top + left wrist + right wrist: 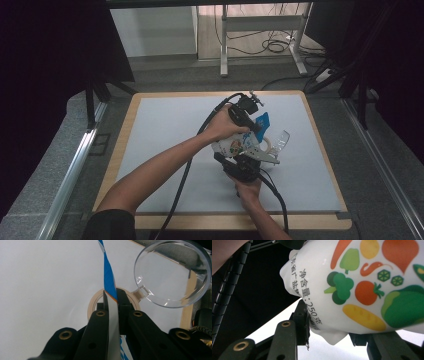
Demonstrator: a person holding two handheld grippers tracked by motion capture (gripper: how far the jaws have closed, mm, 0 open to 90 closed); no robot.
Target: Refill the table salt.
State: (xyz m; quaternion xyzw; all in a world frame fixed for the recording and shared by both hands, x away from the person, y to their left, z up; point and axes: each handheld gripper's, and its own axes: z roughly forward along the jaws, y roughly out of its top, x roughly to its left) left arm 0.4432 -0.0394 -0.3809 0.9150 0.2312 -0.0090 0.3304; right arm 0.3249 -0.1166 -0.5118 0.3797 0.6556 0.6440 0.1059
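The person's two forearms are coming in from the bottom of the high view, meeting over the middle of the white table, which is lying inside a wooden border. Between the hands a white pouch printed with coloured vegetables is being held up just above the tabletop, right of centre. The left gripper is reaching over from above, and its jaws are pinching tight on the pouch's flat blue-and-white top edge, clenched with the thin seal running up between them. The right gripper is coming from the near side, and its jaws are clasping the pouch's bulging lower corner, one pad pressing at each side of the white film. Just beyond the pouch a clear plastic lid is lying on the table, touching a small tan tape ring next to it.
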